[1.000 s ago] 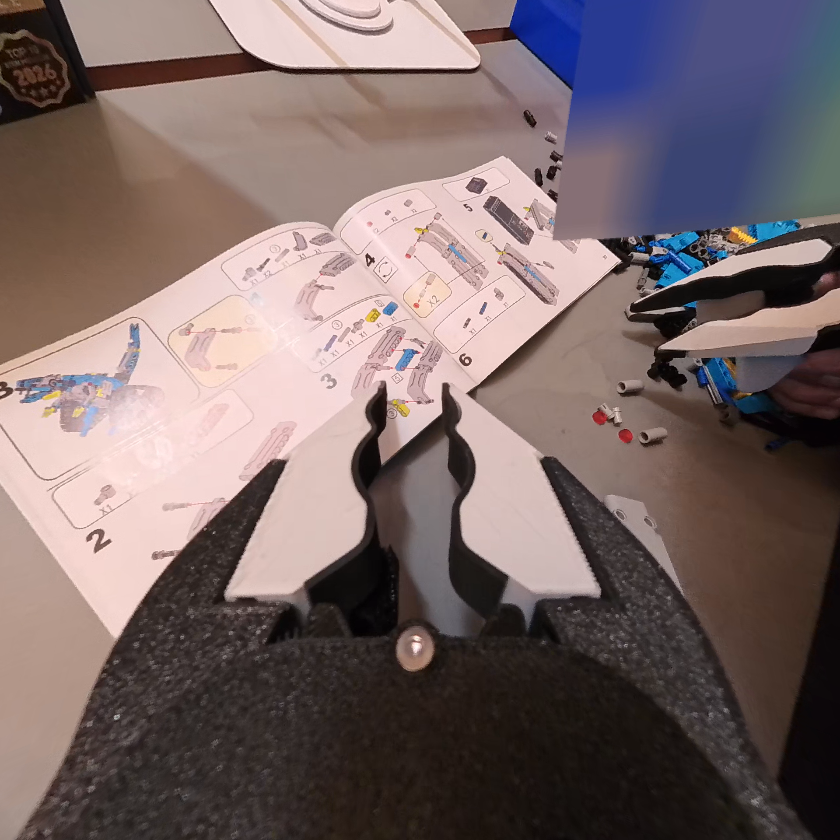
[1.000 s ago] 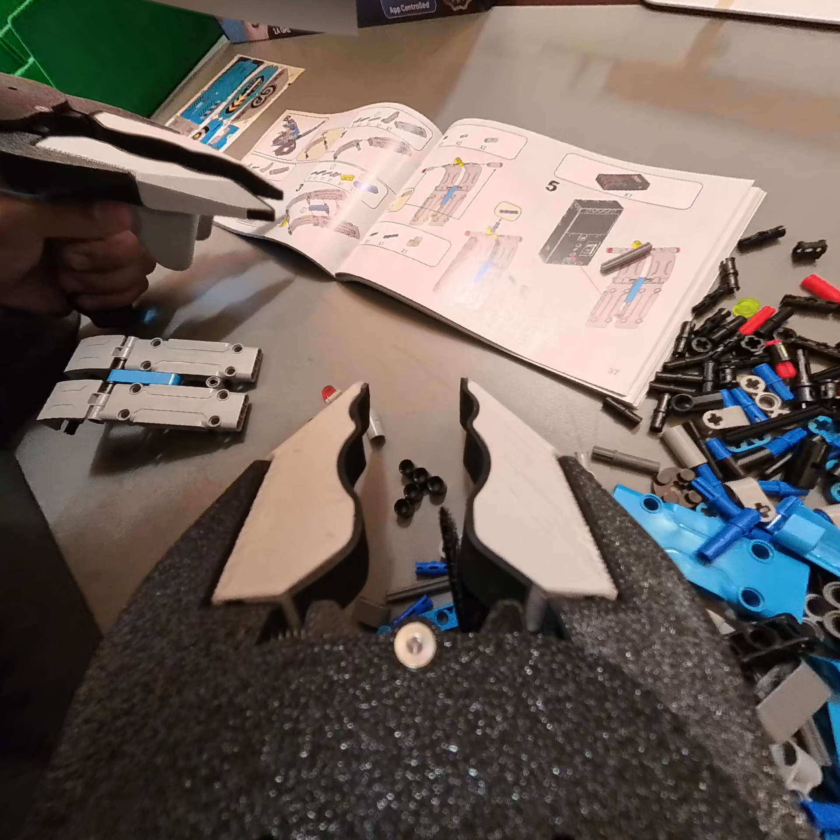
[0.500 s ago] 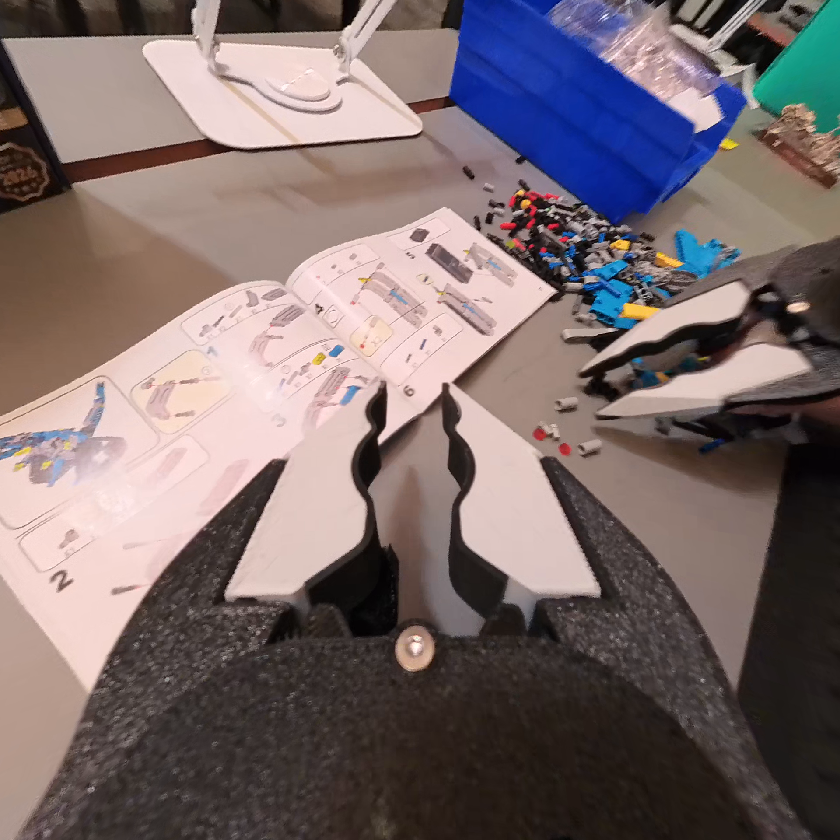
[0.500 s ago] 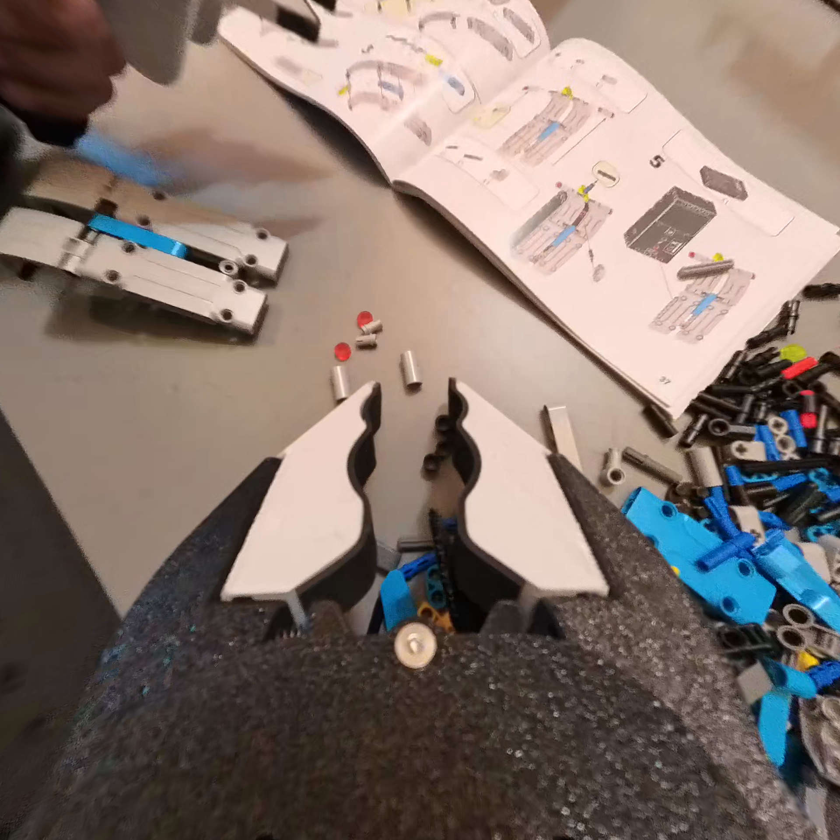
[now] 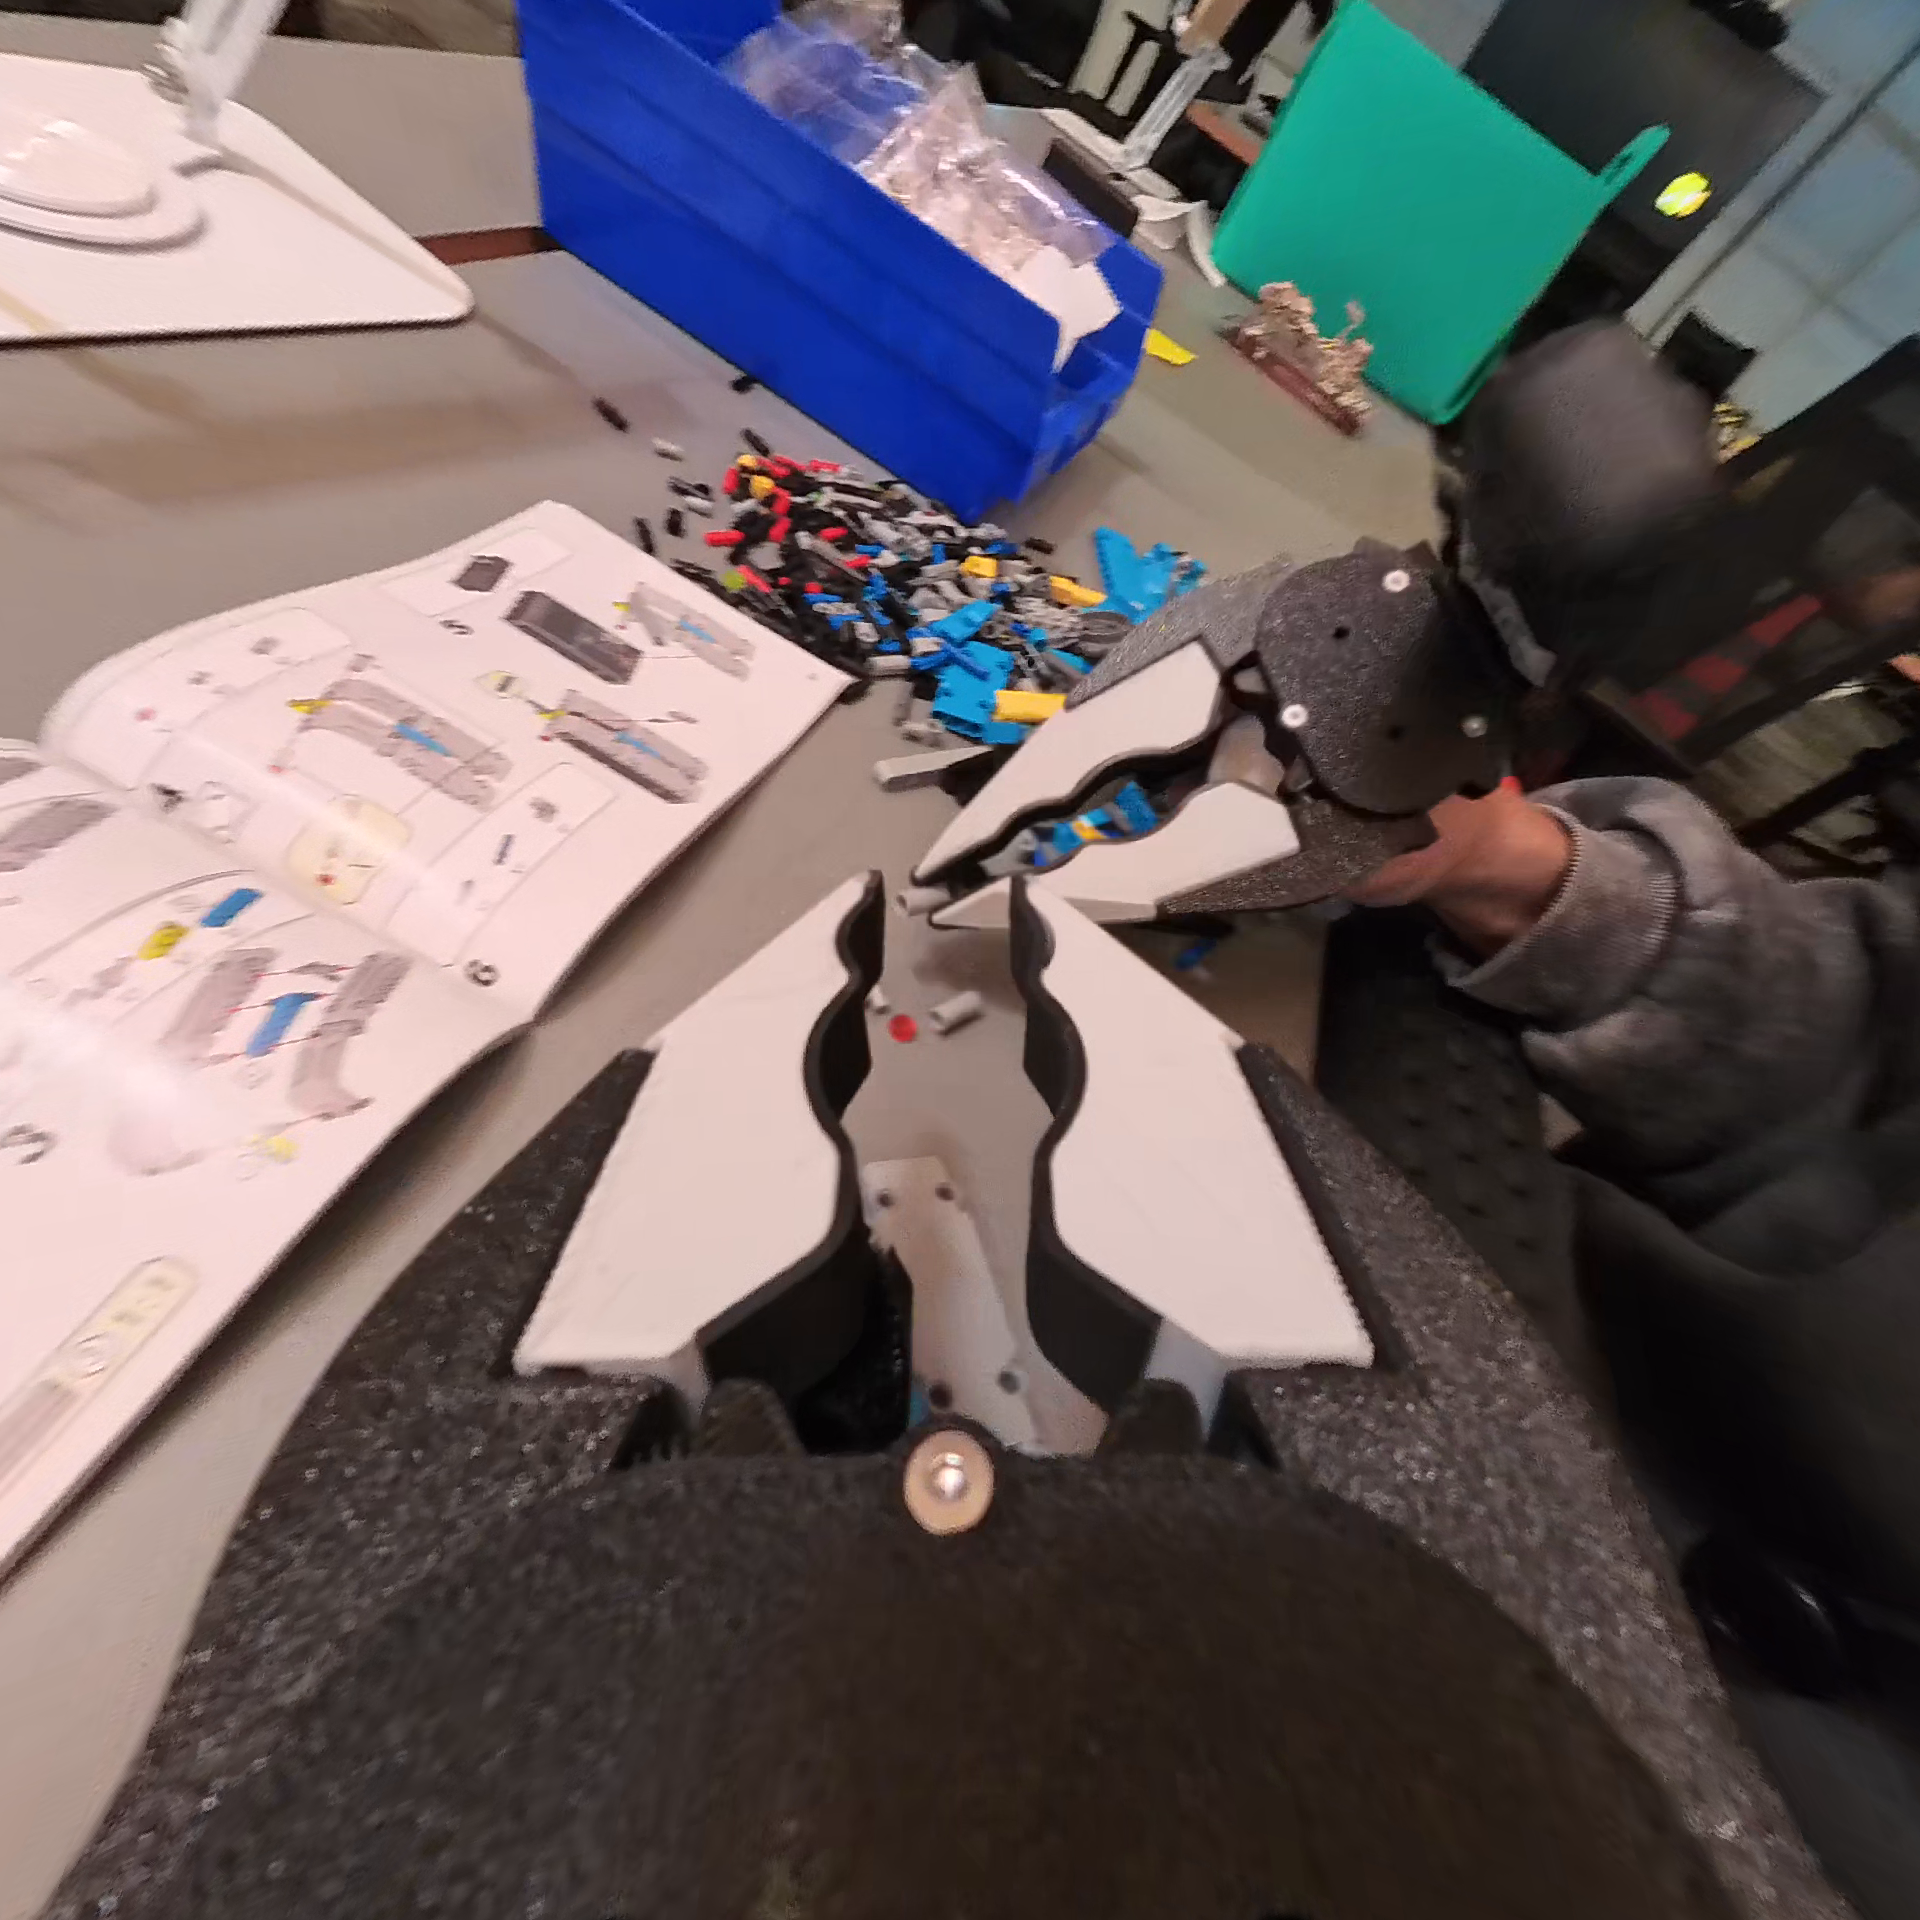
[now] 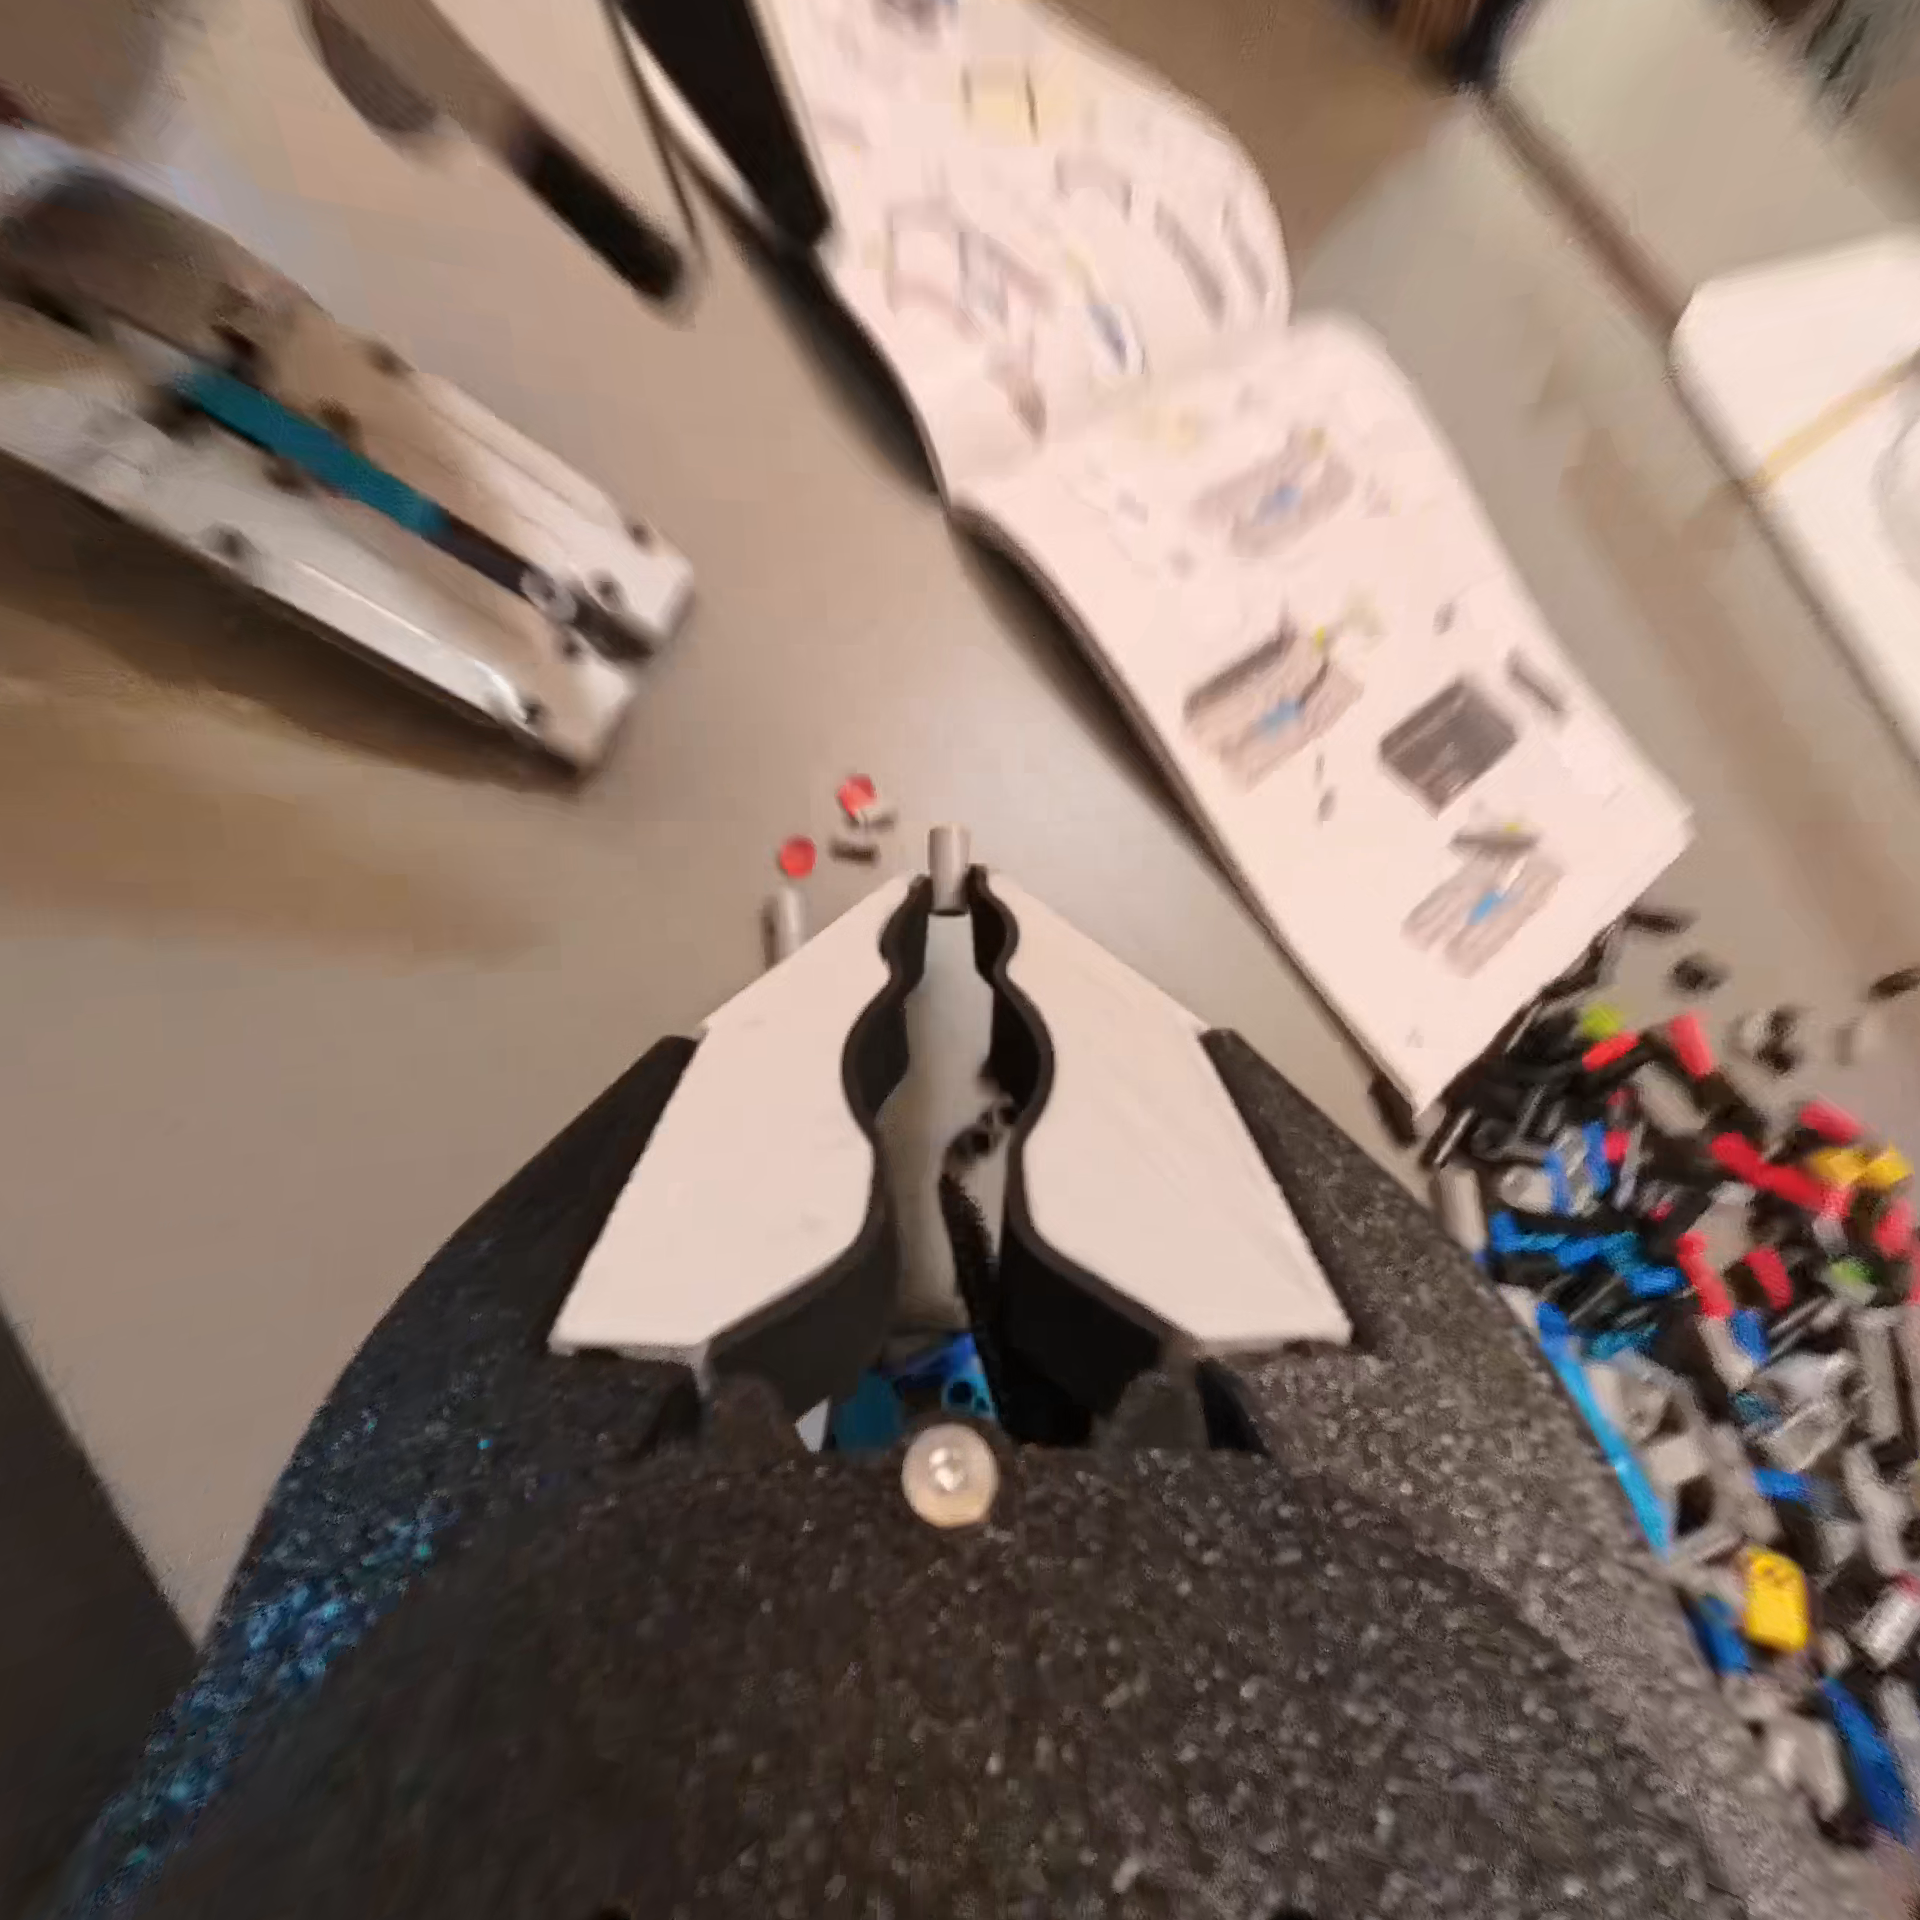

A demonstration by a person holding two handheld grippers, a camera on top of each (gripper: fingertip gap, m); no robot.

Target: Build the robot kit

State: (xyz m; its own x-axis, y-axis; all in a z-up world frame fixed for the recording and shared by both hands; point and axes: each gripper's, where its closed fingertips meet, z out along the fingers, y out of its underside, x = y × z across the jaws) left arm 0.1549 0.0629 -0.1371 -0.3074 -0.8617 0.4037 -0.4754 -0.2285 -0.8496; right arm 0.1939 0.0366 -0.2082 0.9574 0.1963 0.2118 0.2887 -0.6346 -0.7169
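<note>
**Two grippers meeting over the small loose pieces**

Two grippers are working close together on the grey table point(image 5: 312, 436). My right gripper point(image 6: 948, 896) is pinching a small grey tube point(image 6: 945, 862) at its very tips, its jaws nearly together around it, with the tube's end poking out beyond them. In the left wrist view the same tube point(image 5: 914, 900) is showing at the tips of the right gripper point(image 5: 928, 902), which a hand point(image 5: 1475, 873) in a grey sleeve is gripping.

My left gripper point(image 5: 945, 896) is hanging with its jaws parted and nothing between them, its tips just beside the right gripper's tips. Below its gap a red round stud point(image 5: 902, 1029) and another short grey tube point(image 5: 954, 1010) are lying on the table, and a white-grey assembled beam piece point(image 5: 935, 1247) is lying under the fingers.

To the left an open instruction booklet point(image 5: 364, 790) is lying flat. Beyond it a heap of mixed small building parts point(image 5: 914, 603) is sitting in front of a blue bin point(image 5: 790, 270) with clear bags inside. In the blurred right wrist view, a grey panel assembly with a blue bar point(image 6: 343, 540) is lying well apart on the left.
</note>
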